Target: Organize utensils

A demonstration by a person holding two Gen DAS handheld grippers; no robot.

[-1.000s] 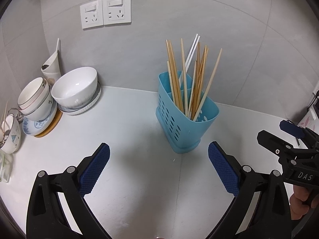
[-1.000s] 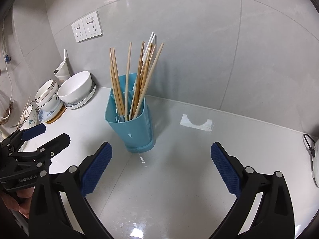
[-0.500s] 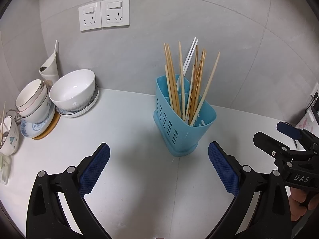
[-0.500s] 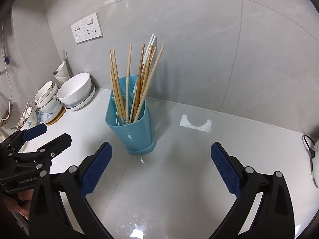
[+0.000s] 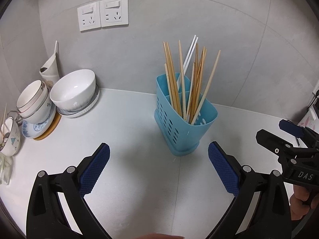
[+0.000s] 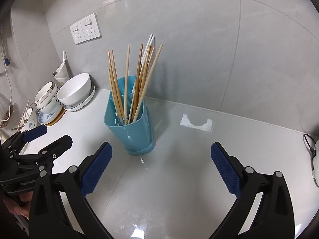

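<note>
A light blue utensil holder stands upright on the white counter, also seen in the right wrist view. Several wooden chopsticks and two white ones stand in it, leaning different ways. My left gripper is open and empty, just in front of the holder. My right gripper is open and empty, in front and to the right of the holder. Each gripper shows at the edge of the other's view.
White bowls and stacked small bowls on plates sit at the back left against the wall. Wall sockets are above them. A pale patch marks the counter at the right. A white device with a cable lies at the far right.
Both grippers have drawn back slightly and shifted; the holder sits a little lower and more central in the left view. Both stay open and empty.
</note>
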